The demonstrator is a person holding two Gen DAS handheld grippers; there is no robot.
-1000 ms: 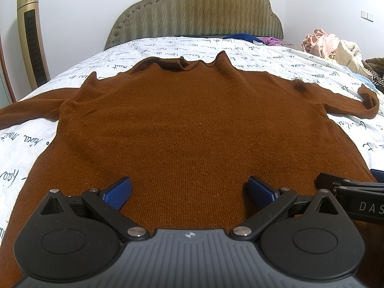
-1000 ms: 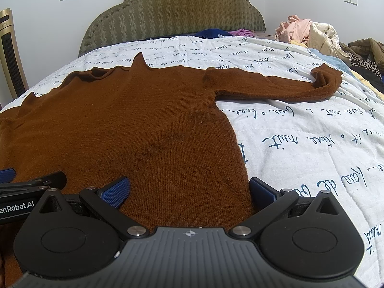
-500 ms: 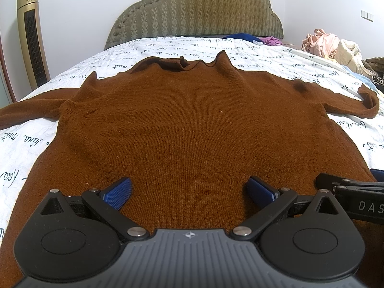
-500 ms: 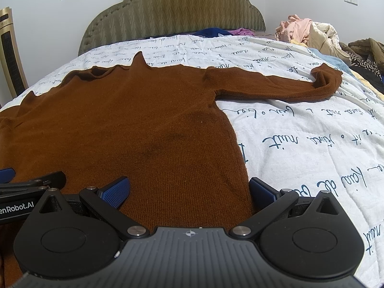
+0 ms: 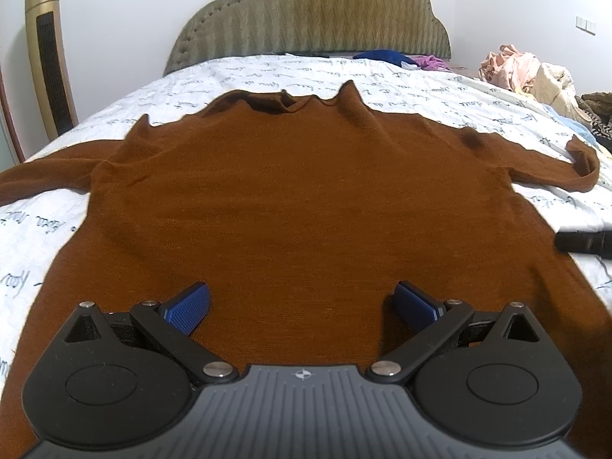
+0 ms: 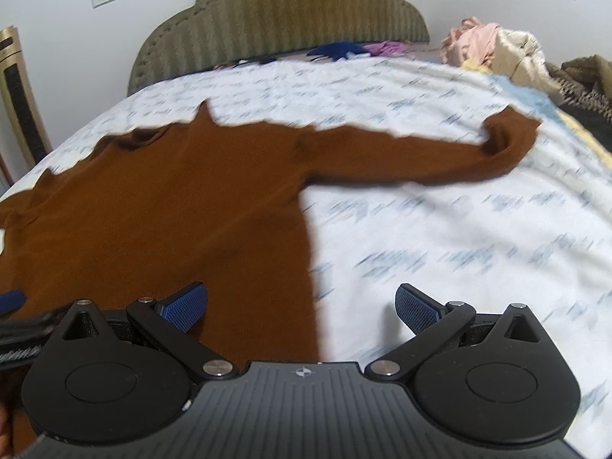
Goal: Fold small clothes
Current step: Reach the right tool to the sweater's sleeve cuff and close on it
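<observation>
Both grippers spread wide and empty, the left gripper (image 5: 302,304) low over the brown sweater (image 5: 298,199) filling mid-frame on the bed (image 5: 42,225), while the right gripper (image 6: 302,304) has swung rightward, now straddling the sweater's side edge.

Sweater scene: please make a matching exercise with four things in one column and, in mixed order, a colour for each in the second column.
Things:
1. sweater
2. headboard
3. bed cover
4. gripper pads

Colours:
a. blue
b. white with dark writing
c. brown
d. olive green

Pairs: 1-c, 2-d, 3-b, 4-a
</observation>
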